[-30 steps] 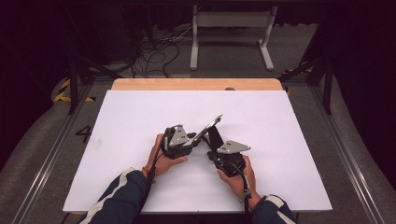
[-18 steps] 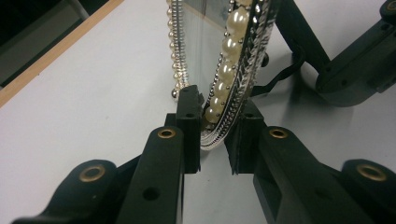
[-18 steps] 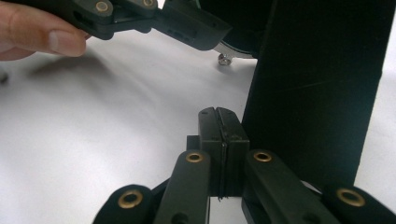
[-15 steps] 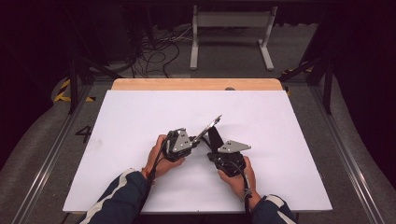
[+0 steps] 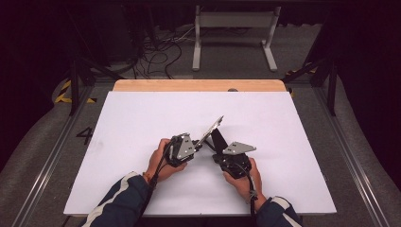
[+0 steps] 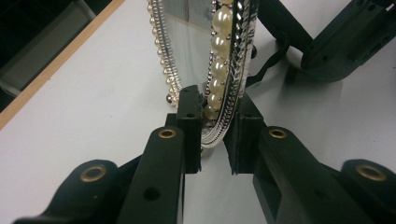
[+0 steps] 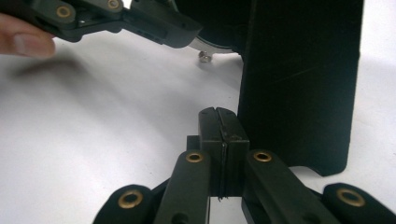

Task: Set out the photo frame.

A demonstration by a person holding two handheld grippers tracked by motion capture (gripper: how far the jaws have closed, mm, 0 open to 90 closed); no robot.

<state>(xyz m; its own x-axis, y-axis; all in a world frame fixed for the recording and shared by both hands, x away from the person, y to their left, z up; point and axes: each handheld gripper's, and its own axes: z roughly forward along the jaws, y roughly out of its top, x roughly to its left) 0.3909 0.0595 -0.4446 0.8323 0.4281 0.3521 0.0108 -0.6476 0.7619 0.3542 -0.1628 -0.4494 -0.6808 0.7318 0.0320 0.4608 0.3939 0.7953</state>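
a small mirror with a silver frame trimmed in pearl beads [image 6: 219, 70] stands tilted on the white table [image 5: 142, 123], near the middle of the sheet and a little toward the person's side. in the high view the mirror [image 5: 210, 130] leans up and away, its raised end toward the far wooden edge of the table [image 5: 198, 85]. a black flat stand panel [image 7: 299, 84] props it from behind, with its foot on the table.

the left tool [image 6: 215, 135] sits at the lower end of the mirror, on the person's left of it. its two black jaws have just been closing and now pinch the beaded rim between them, the pads pressing on the frame from both sides. in the high view the left tool [image 5: 198, 144] is gripped by the person's left hand [image 5: 161, 161], which rests on the table just beside the mirror's base.

the right tool [image 7: 219, 126] lies on the other side of the mirror, just beside the black stand panel. its jaws are pressed fully together with nothing visible between them, and their tips sit close to the panel's lower edge; whether they touch it cannot be told. in the high view the right tool [image 5: 218, 150] is held by the right hand [image 5: 243, 175], low over the table, with its grey three-cornered plate [image 5: 239, 147] on top.

both dark blue sleeves with white stripes [image 5: 123, 198] come in from the near edge of the table.
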